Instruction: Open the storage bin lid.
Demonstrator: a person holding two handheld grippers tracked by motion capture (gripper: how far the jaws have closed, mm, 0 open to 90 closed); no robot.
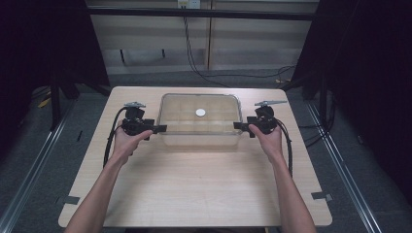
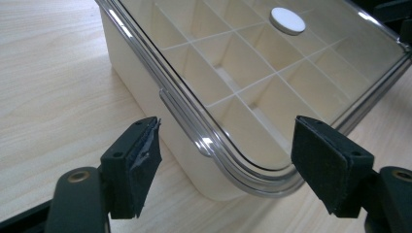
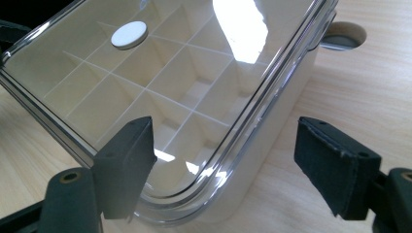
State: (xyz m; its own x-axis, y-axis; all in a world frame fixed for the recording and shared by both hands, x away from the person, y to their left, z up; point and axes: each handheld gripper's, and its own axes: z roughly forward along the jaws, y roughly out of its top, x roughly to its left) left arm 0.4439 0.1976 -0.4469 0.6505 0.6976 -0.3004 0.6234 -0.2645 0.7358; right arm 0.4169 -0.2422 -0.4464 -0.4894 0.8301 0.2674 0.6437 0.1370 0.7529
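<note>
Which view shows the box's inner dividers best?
The left gripper view: the dividers show sharply through the clear lid. The right gripper view shows them partly under glare; the high view shows them faintly.

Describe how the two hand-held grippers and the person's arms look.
Each hand-held gripper, left and right, is black, with two blocky jaws faced with dark pads, a grey three-cornered plate on top and black cables trailing back. The forearms are bare, without sleeves.

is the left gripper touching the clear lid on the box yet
Apart. In the left gripper view the left gripper has its jaws wide open either side of the clear lid's corner, with gaps showing beside both pads.
</note>
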